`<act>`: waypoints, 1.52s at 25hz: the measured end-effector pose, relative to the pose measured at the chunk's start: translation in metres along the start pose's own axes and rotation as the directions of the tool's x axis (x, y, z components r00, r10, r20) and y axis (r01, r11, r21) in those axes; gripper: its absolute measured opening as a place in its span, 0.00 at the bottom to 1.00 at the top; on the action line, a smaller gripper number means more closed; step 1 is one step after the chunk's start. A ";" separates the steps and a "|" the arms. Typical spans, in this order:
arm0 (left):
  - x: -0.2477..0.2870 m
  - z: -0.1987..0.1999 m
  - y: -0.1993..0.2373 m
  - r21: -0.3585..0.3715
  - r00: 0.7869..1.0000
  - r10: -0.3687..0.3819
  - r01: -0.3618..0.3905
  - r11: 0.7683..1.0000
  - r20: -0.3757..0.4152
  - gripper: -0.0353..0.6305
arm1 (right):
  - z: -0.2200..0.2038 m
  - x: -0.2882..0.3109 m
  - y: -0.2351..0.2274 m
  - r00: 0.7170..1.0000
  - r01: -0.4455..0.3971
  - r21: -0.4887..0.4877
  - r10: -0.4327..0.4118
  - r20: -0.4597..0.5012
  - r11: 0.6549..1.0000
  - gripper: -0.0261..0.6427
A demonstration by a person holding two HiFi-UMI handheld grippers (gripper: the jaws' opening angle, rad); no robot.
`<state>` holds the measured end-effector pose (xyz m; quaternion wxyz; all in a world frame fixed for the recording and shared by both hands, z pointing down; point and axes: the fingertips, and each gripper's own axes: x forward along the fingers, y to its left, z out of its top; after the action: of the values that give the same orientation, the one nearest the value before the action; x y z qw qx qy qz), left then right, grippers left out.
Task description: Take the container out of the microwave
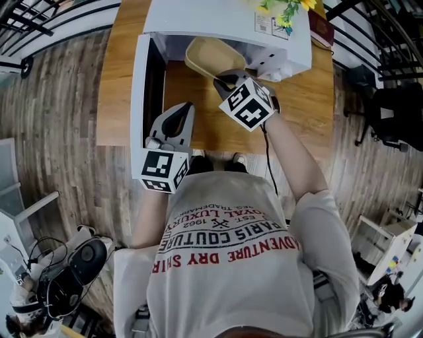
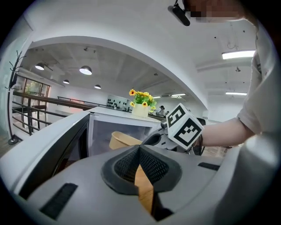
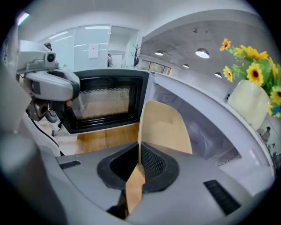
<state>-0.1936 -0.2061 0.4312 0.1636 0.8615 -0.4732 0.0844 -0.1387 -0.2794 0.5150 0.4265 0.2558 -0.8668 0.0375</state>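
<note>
Only own view shows right gripper [image 3: 139,154] jaws pinching container [image 3: 164,127] rim; left gripper [image 2: 139,149] jaws clenched empty.

Wooden table [image 1: 304,99] on plank floor [image 1: 53,105], white microwave [image 1: 218,16] upon it, door [image 1: 140,86] open

Sunflowers [image 3: 254,72] stand in a white vase [image 3: 247,104], wooden table [image 1: 305,100] below.
</note>
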 end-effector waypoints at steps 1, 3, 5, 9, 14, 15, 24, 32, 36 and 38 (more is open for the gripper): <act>-0.002 0.001 -0.001 0.004 1.000 0.002 -0.002 1.000 0.005 0.07 | 0.000 -0.007 0.003 1.000 0.003 0.017 -0.004 0.020 1.000 0.10; -0.003 0.003 -0.002 0.009 1.000 0.011 -0.011 1.000 0.017 0.07 | -0.001 -0.022 0.008 0.998 0.015 0.056 -0.018 0.057 0.998 0.10; -0.004 0.006 -0.004 0.007 0.999 0.019 -0.019 1.000 0.031 0.07 | 0.000 -0.038 0.011 0.994 0.024 0.105 -0.035 0.100 0.994 0.10; -0.006 0.015 -0.012 0.005 0.997 0.034 -0.034 0.999 0.065 0.07 | -0.004 -0.072 0.018 0.979 0.052 0.161 -0.082 0.185 0.986 0.10; -0.011 0.028 -0.026 0.007 0.994 0.054 -0.056 0.998 0.100 0.07 | -0.014 -0.120 0.025 0.953 0.082 0.202 -0.136 0.272 0.976 0.10; -0.012 0.029 -0.030 0.007 0.993 0.055 -0.056 0.998 0.106 0.07 | -0.014 -0.130 0.025 0.943 0.092 0.210 -0.153 0.294 0.973 0.10; -0.031 0.046 -0.052 0.048 0.989 0.040 -0.047 0.998 0.145 0.07 | -0.005 -0.193 0.021 0.816 0.194 0.281 -0.313 0.486 0.940 0.10; -0.037 0.056 -0.051 0.071 0.982 0.038 -0.052 0.996 0.187 0.07 | -0.011 -0.229 0.000 0.671 0.284 0.372 -0.461 0.582 0.884 0.10; -0.036 0.059 -0.051 0.087 0.980 0.039 -0.057 0.995 0.198 0.07 | -0.019 -0.231 -0.007 0.630 0.315 0.405 -0.508 0.588 0.858 0.10; -0.033 0.060 -0.052 0.094 0.979 0.029 -0.049 0.994 0.203 0.07 | -0.024 -0.230 -0.011 0.617 0.324 0.425 -0.530 0.582 0.845 0.10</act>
<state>-0.1679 -0.1763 0.3550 0.0704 0.8632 -0.4993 0.0234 -0.0004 -0.1877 0.3543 0.0348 0.5091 -0.8590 -0.0412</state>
